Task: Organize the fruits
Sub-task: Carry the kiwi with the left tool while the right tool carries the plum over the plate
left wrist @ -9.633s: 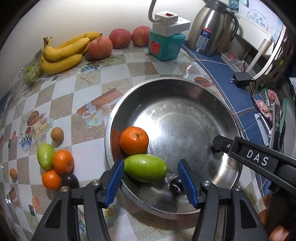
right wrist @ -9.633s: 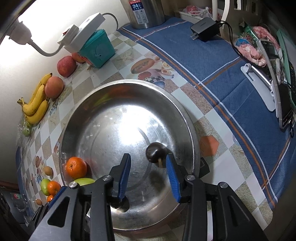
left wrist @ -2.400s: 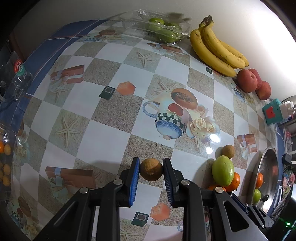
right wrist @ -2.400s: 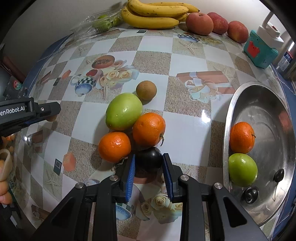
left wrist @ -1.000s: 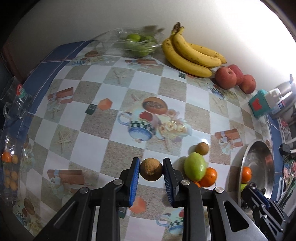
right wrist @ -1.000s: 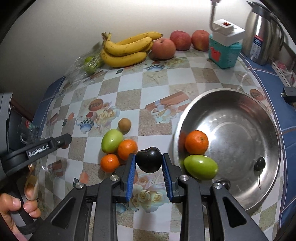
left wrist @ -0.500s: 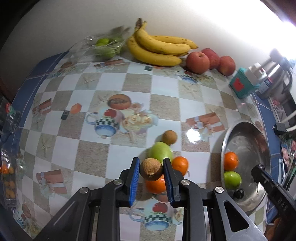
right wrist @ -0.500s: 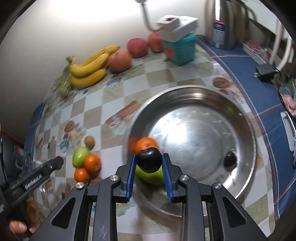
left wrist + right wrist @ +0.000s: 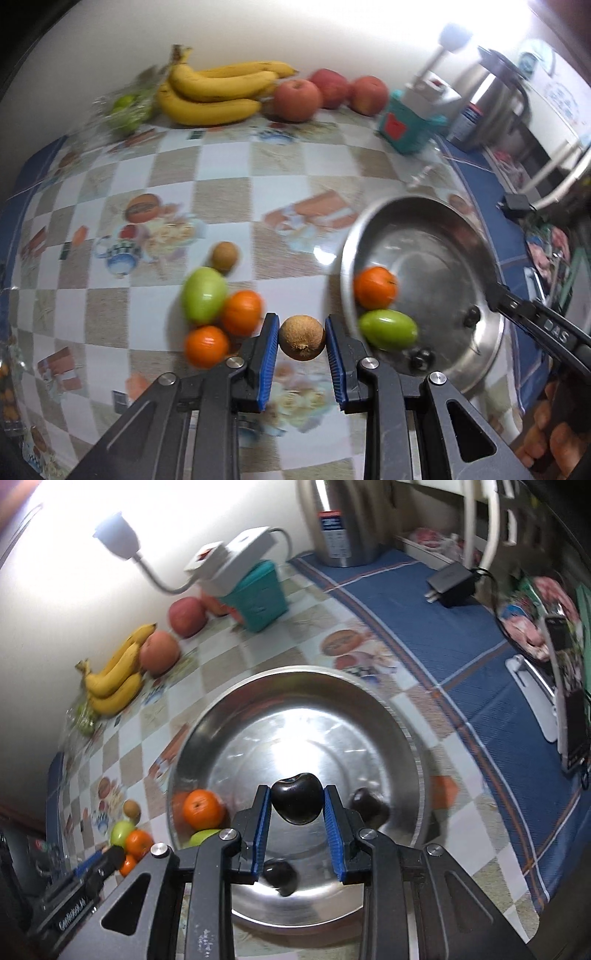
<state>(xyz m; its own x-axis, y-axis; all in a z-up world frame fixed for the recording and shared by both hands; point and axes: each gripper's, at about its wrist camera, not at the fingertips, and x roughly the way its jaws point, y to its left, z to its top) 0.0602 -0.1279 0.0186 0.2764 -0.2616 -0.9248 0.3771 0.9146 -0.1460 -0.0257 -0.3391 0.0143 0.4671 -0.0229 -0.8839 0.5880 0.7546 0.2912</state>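
Jaws clamp brown fruit (image 9: 301, 342) and dark plum (image 9: 296, 802); both now nearer steel bowl (image 9: 410, 734) than before.

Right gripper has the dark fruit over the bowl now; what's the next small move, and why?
Probably lower it a little and open. The right gripper is shut on the dark fruit, which hangs above the bare middle of the steel bowl. Two other dark fruits and the orange lie off to the sides, so the spot beneath looks free. The left gripper, holding the brown fruit, can follow.
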